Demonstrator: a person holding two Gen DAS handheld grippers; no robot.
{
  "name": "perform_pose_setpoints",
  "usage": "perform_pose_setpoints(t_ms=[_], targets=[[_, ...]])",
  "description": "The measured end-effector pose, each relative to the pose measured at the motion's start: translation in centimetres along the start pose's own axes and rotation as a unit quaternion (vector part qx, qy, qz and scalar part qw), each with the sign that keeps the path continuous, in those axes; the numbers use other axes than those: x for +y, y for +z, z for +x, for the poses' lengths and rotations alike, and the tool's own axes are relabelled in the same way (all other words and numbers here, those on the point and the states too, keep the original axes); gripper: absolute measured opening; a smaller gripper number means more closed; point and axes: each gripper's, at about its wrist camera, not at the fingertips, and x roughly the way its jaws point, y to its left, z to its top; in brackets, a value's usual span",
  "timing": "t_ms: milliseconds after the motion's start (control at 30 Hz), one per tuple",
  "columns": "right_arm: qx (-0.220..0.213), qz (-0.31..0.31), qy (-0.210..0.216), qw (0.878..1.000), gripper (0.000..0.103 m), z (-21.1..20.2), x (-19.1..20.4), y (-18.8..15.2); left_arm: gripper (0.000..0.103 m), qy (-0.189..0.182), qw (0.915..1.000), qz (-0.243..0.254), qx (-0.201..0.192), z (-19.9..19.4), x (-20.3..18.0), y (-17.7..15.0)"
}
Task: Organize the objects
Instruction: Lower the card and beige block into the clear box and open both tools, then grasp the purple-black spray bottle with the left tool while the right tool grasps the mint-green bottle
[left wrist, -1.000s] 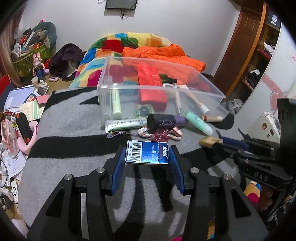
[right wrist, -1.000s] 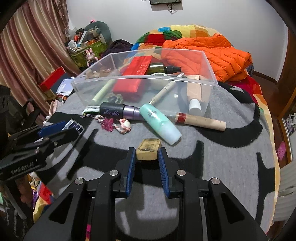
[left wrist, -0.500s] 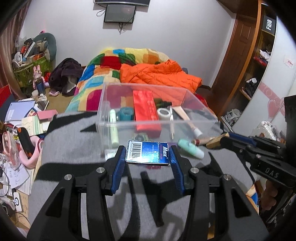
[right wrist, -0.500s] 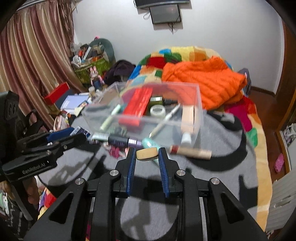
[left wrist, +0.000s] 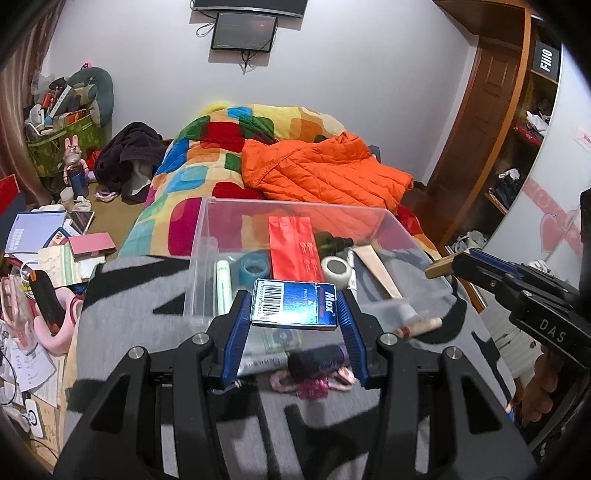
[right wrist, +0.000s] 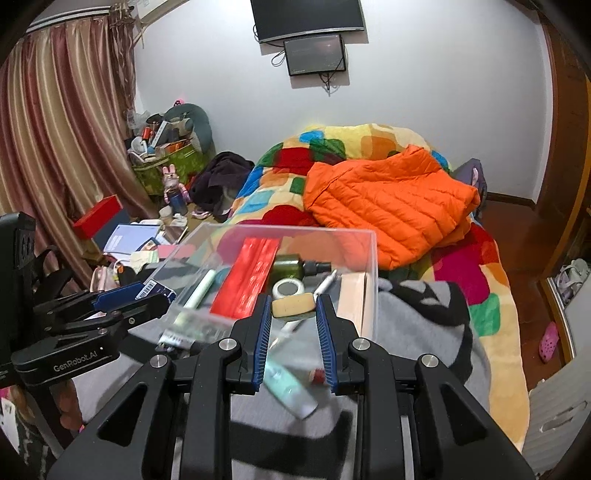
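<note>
My left gripper (left wrist: 294, 309) squeezes a blue box (left wrist: 294, 308) and holds it up over the near edge of the clear bin (left wrist: 207, 240). My right gripper (right wrist: 293, 305) pinches a yellow bar (right wrist: 293, 305), maybe soap, above the bin too. A red pack (left wrist: 293, 248) lies inside

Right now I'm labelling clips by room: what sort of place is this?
Most likely a bedroom: a bed with a patchwork quilt, curtains and a wall screen.

Bright, even light (foreground motion-blurred)
</note>
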Motion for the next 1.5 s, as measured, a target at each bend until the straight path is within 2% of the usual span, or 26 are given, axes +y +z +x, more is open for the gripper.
perform_pose_setpoints(t_ms=[367, 633, 1000, 1200, 1333, 1500], targets=[[0.037, -0.006, -0.035, 0.999, 0.022, 4.8, -1.2, 0.7, 0.047, 0.02, 0.9994, 0.007, 0.028, 4.2, 0.7, 1.6], [0.068, -0.018, -0.035, 0.997, 0.023, 7.0, -0.9, -0.2, 0.047, 0.017, 0.9984, 0.009, 0.053, 6.1, 1.0, 1.4], [0.052, -0.026, -0.018, 0.998, 0.024, 4.4, -0.6, 0.4, 0.049, 0.017, 0.999, 0.023, 0.034, 3.9, 0.2, 1.3], [0.036, -0.04, -0.001, 0.999, 0.03, 1.7, 0.1, -0.2, 0.055, 0.011, 0.9991, 0.036, 0.021, 1.6, -0.5, 0.2], [0.048, -0.057, 0.011, 0.997, 0.034, 1.1, 0.8, -1.8, 0.055, 0.006, 0.9989, 0.036, 0.029, 1.0, -0.7, -1.1], [0.09, -0.08, 0.017, 0.993, 0.036, 2.8, 1.4, -4.6, 0.055, 0.004, 0.9976, 0.038, 0.057, 1.7, -1.1, -3.4]])
